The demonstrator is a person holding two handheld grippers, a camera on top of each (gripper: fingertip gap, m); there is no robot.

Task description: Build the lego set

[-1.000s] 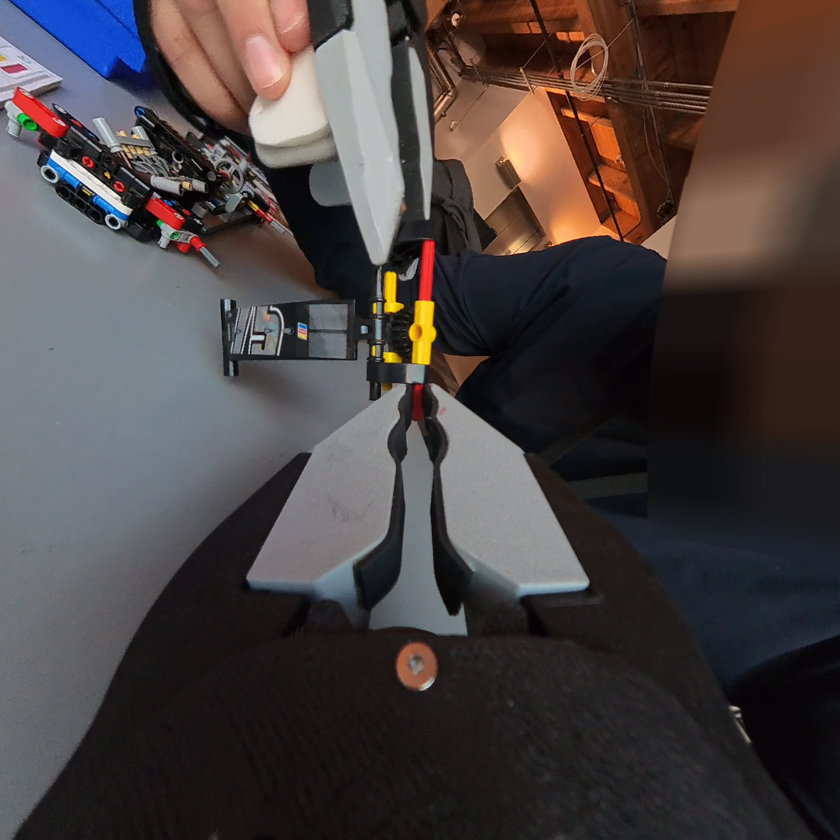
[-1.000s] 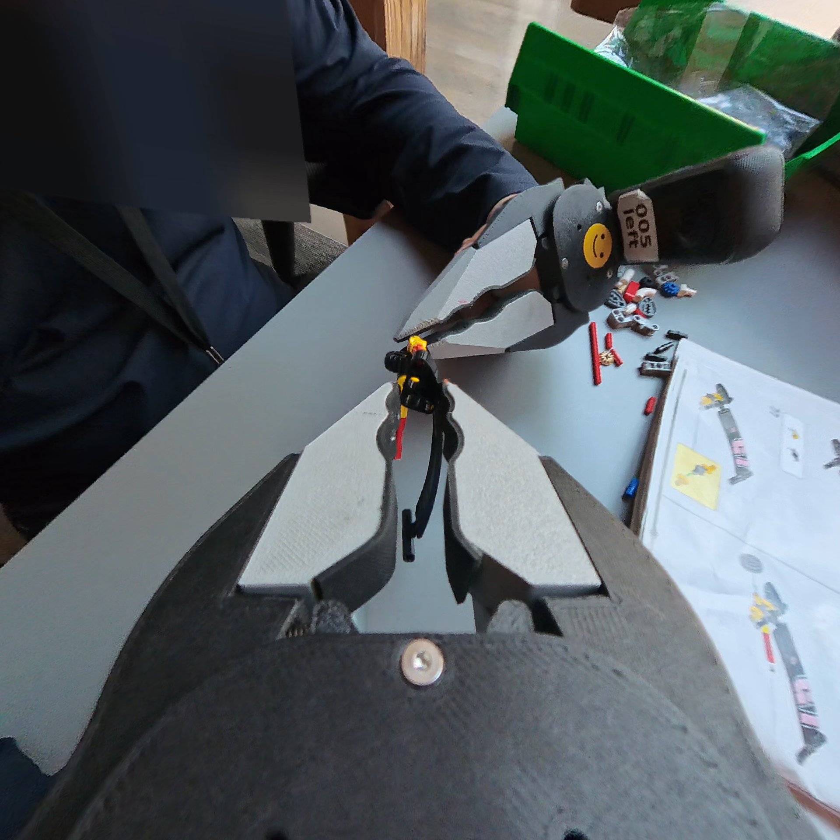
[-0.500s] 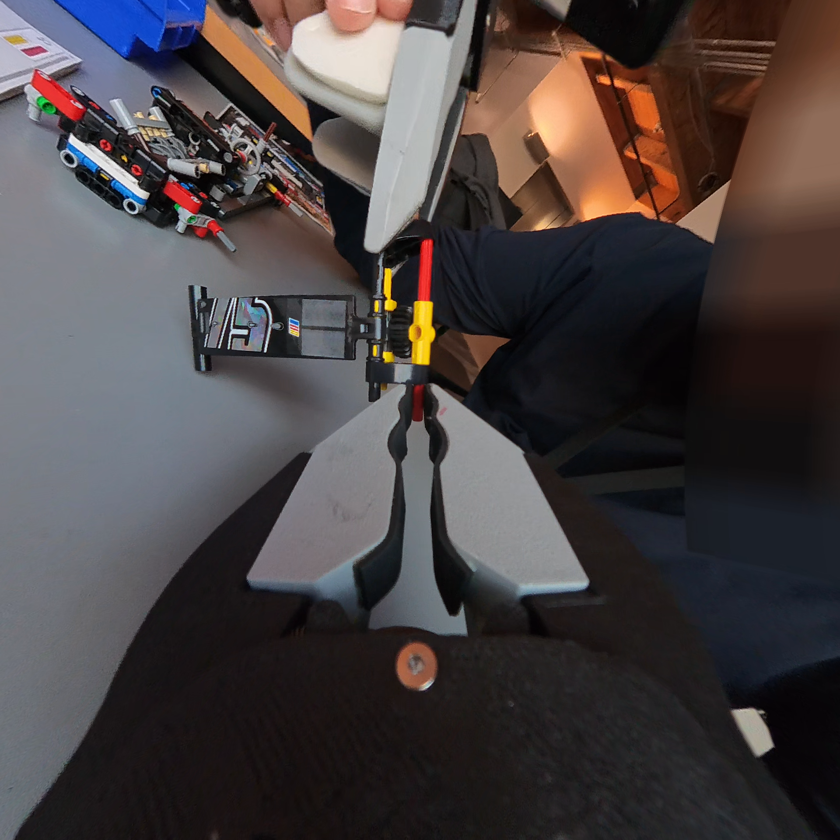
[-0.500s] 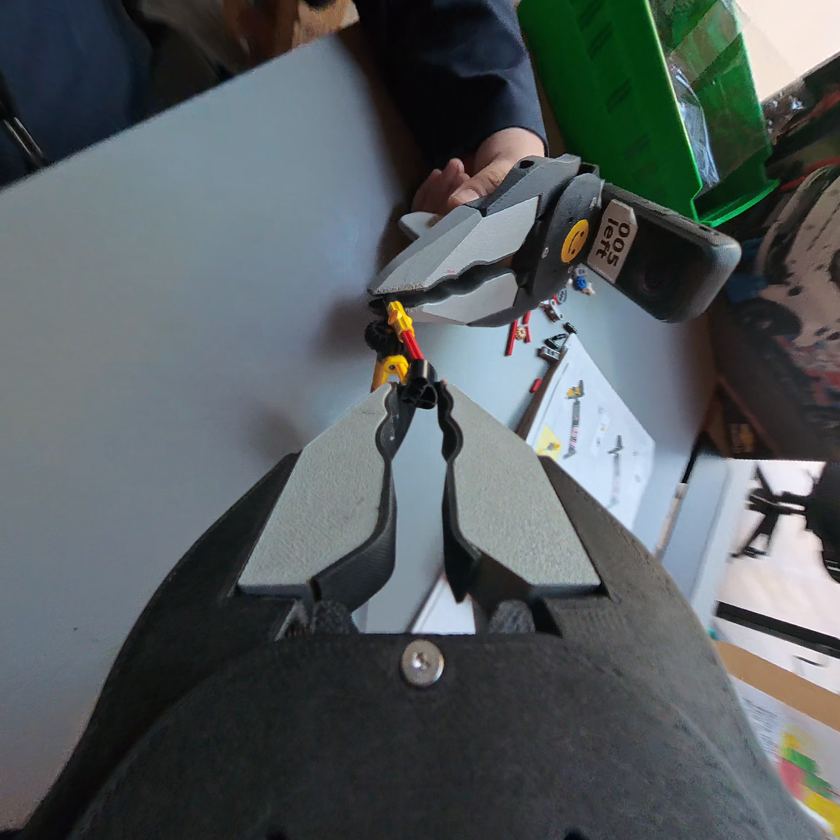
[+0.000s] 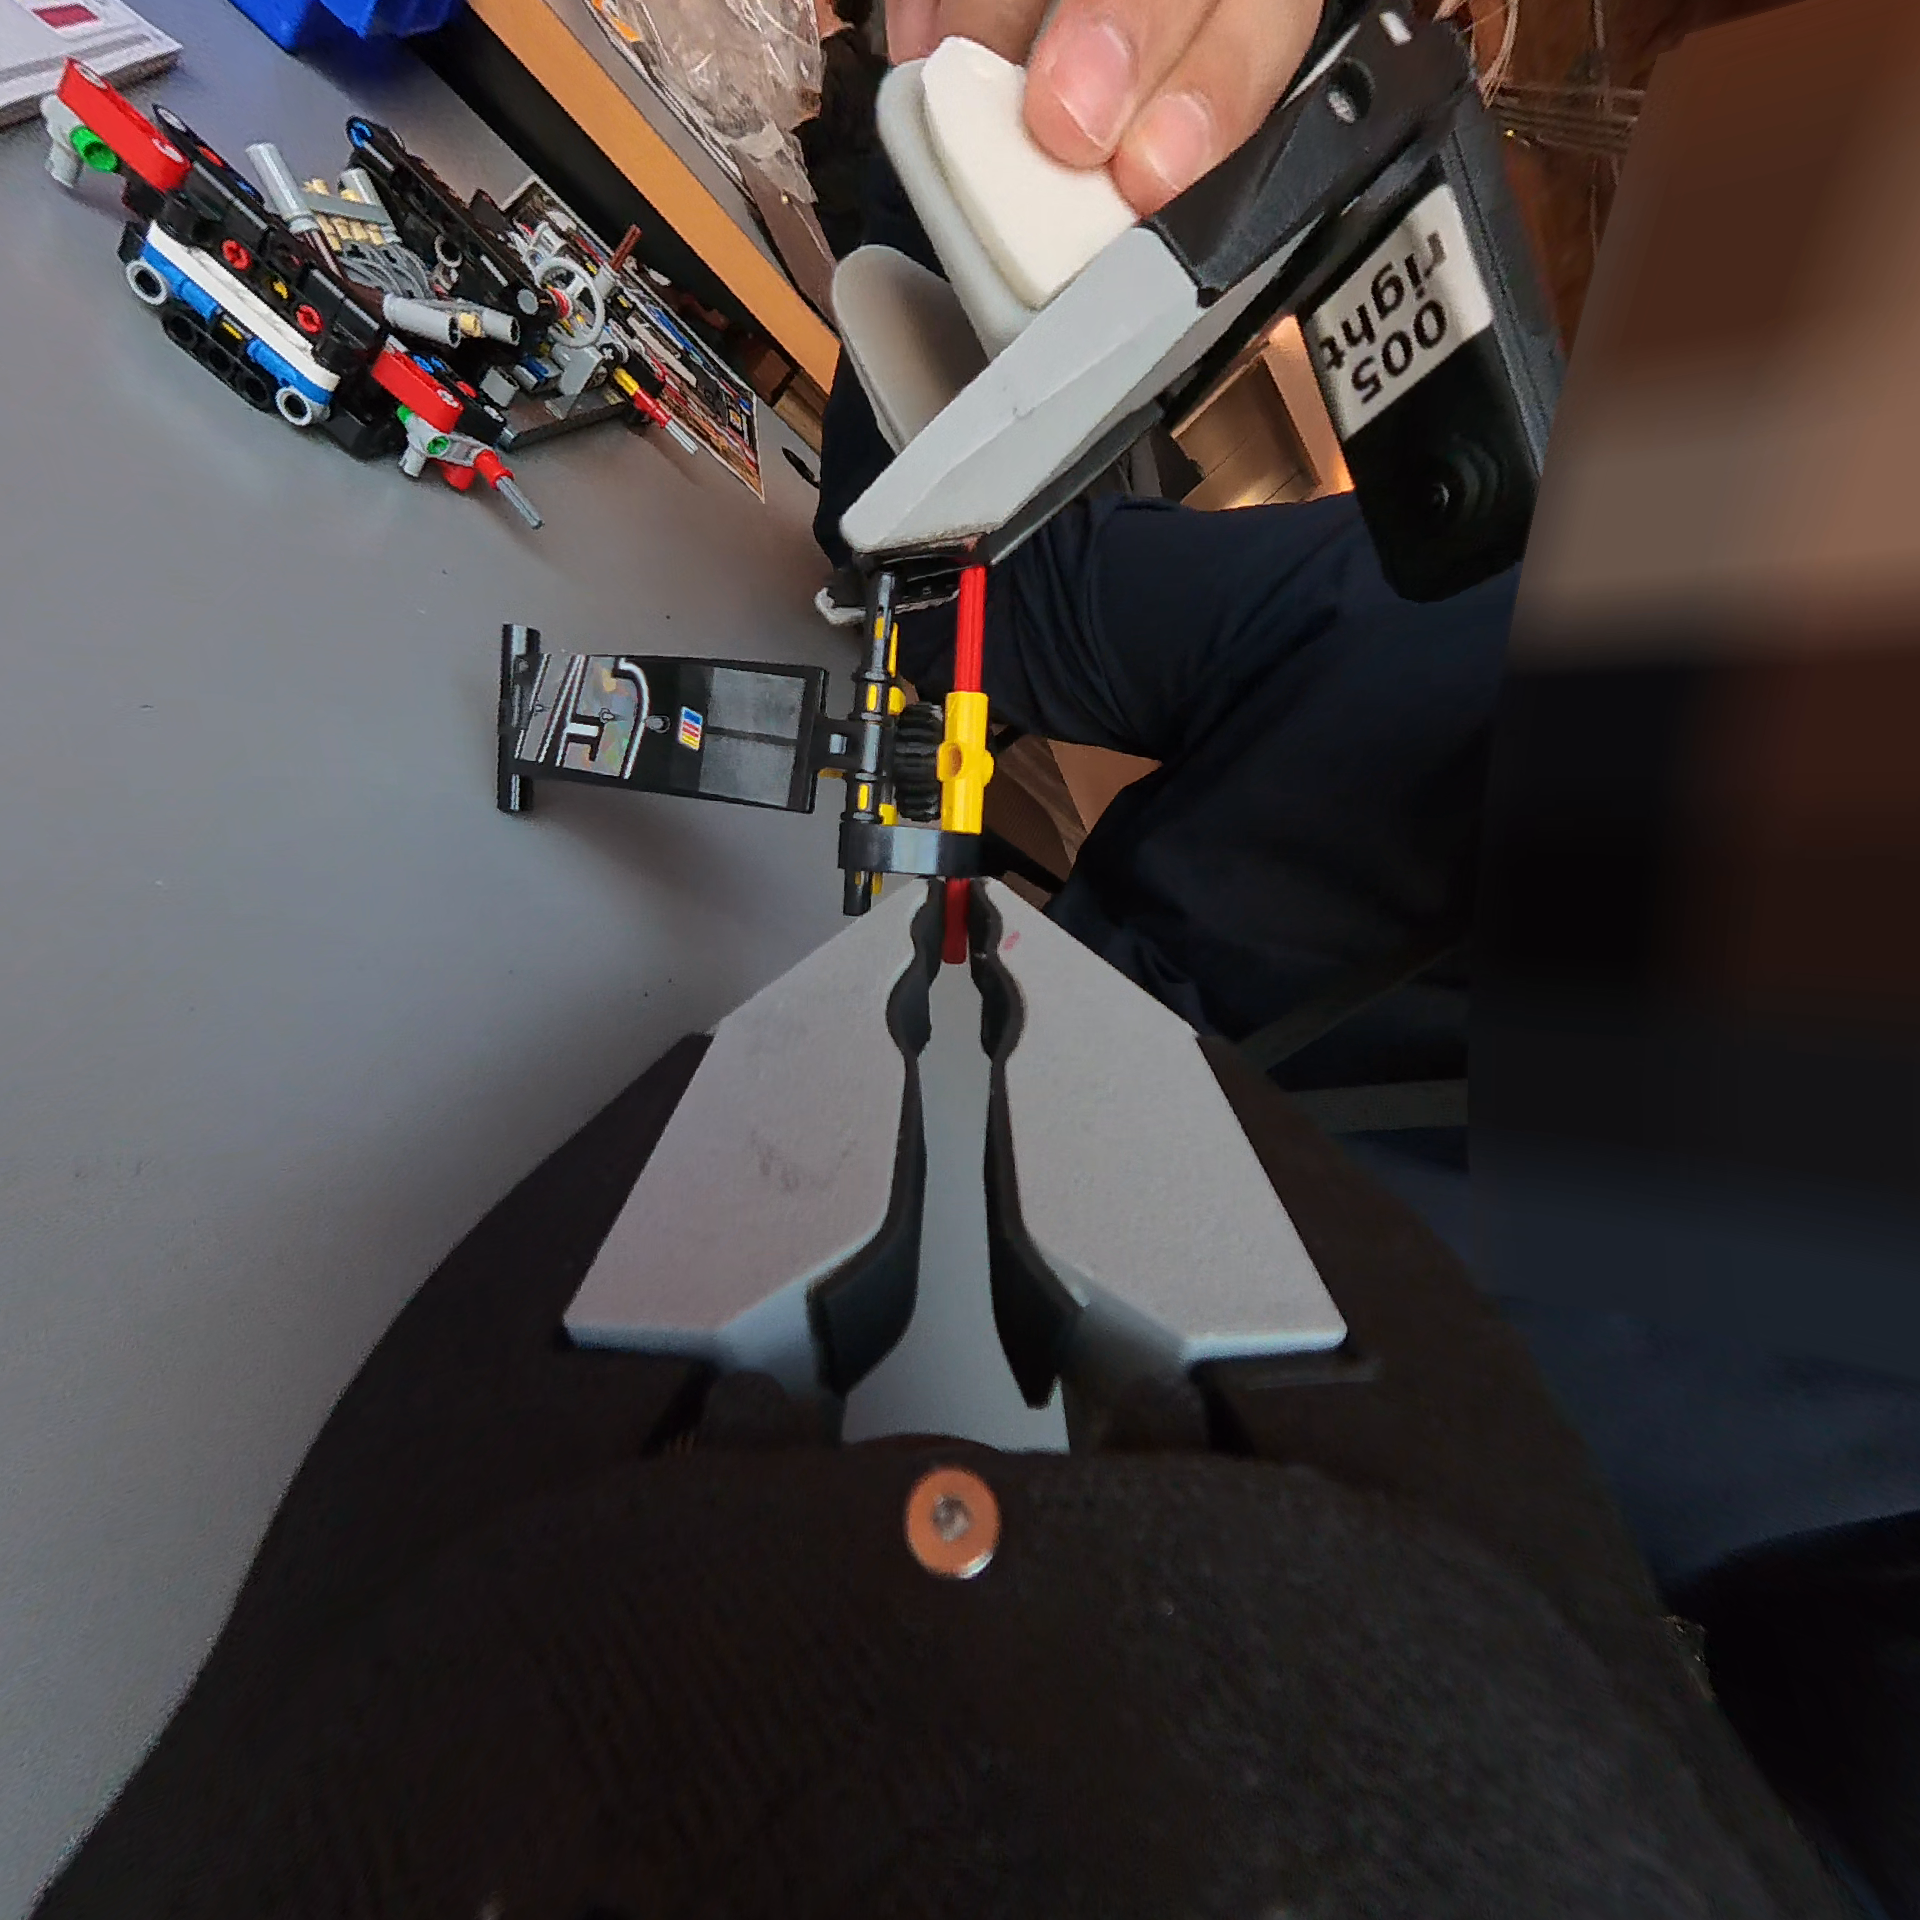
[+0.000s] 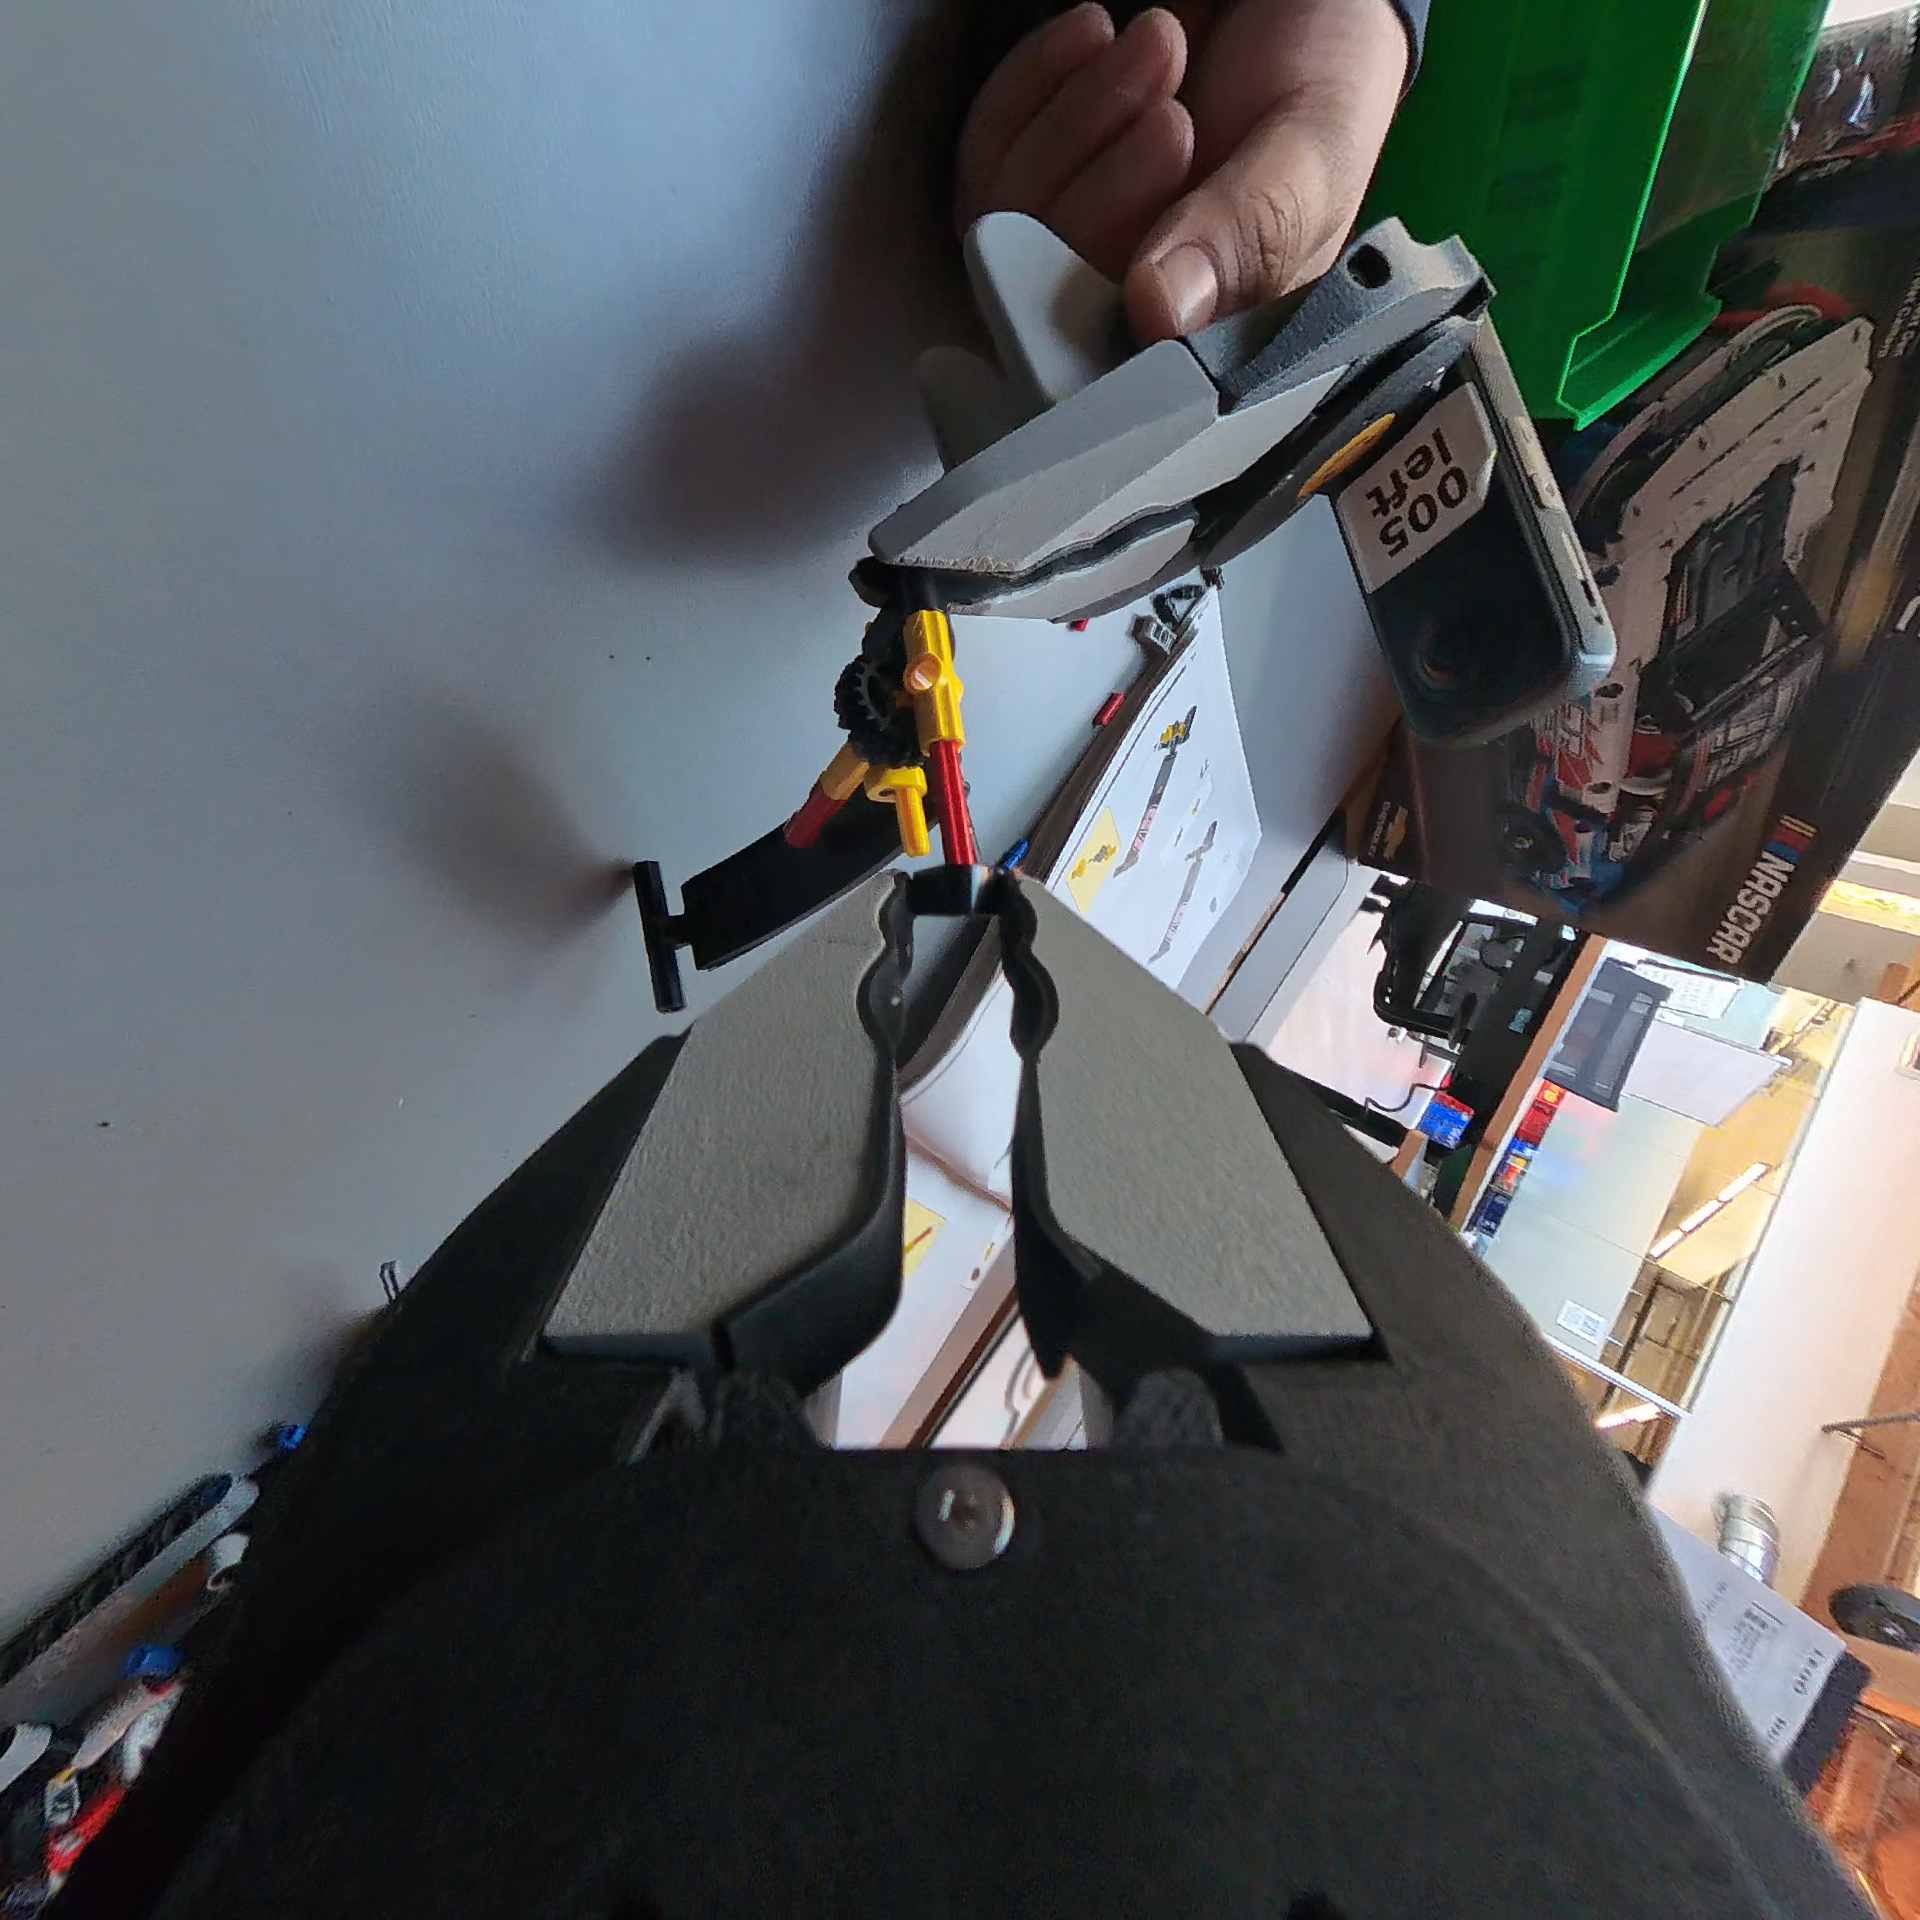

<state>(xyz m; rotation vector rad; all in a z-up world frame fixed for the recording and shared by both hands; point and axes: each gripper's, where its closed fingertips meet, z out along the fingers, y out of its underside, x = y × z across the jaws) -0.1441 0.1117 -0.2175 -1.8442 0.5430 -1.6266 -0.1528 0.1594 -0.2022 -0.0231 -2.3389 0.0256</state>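
Observation:
A small brick assembly hangs between my two grippers above the grey table (image 5: pixel 260 987). It has a red axle (image 5: pixel 971 634), a yellow connector (image 5: pixel 964 764), a black gear (image 5: pixel 916 762) and a black panel (image 5: pixel 665 732) with a sticker that juts out to the left. My left gripper (image 5: pixel 954 920) is shut on the lower end of the red axle. My right gripper (image 6: pixel 951 891) is shut on a black piece (image 6: pixel 940 891) at the other end of the assembly. It shows from above in the left wrist view (image 5: pixel 914 556). The left gripper shows in the right wrist view (image 6: pixel 914 571).
A half-built model and loose bricks (image 5: pixel 312 312) lie at the table's far left. An open instruction booklet (image 6: pixel 1174 810), a green bin (image 6: pixel 1558 187) and a printed kit box (image 6: pixel 1714 623) lie beyond. A person's dark sleeve (image 5: pixel 1247 727) is just behind the assembly.
The right gripper has rolled and swung round with the assembly, so its view has turned sharply. Both grippers have kept their hold throughout. The left gripper has barely shifted.

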